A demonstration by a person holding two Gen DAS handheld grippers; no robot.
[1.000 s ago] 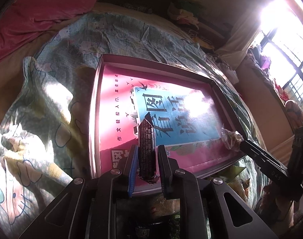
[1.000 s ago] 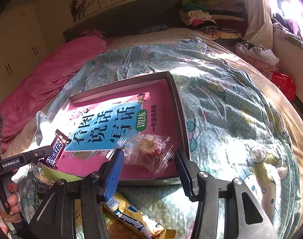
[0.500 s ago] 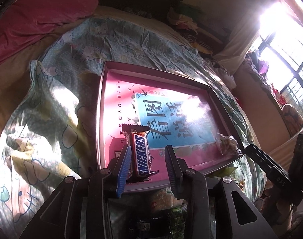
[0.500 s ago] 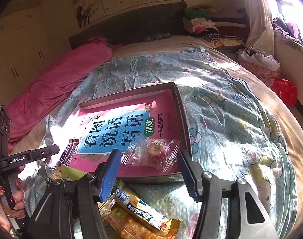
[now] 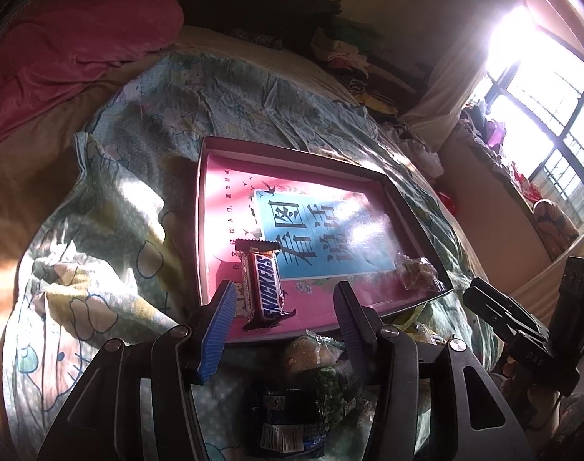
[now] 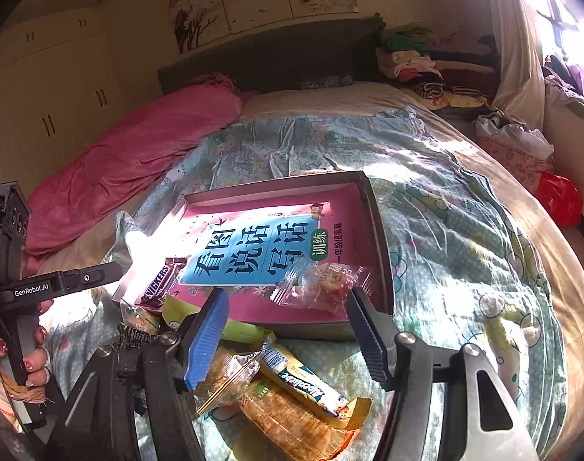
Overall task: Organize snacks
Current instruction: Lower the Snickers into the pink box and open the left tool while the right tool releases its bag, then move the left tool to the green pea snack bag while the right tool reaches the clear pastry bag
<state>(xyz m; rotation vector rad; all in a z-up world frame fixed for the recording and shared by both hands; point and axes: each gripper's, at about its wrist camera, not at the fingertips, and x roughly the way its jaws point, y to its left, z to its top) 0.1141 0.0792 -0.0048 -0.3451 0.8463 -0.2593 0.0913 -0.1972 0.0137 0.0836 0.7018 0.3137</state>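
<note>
1. Brown Snickers bar in a glossy wrapper (image 5: 262, 284), white "SNICKERS" lettering readable, lies flat in the near left corner of the shallow maroon cardboard box (image 5: 198, 207), just ahead of the left gripper (image 5: 286, 320)
2. The box holds a pink book with a blue title panel (image 6: 253, 253) in large black Chinese characters; a green badge and a small column of characters sit at the panel's right end
3. Left gripper: blue ribbed pads stand clear of the bar on both sides, jaws opening, nothing pressed; it tilts downward toward the box's near rim
4. Right gripper (image 6: 288, 330): jaws opening, empty; a clear crinkled packet with red print (image 6: 319, 288) rests in the box just beyond its fingertips
5. Below the right gripper on the patterned bedspread (image 6: 465, 230): a yellow-and-white wrapper marked "Alpenliebe" (image 6: 303, 380) and an orange packet (image 6: 292, 418)
6. "GenRobot.AI" is printed on the left gripper's body; a hand (image 6: 30, 357) grips its handle
</note>
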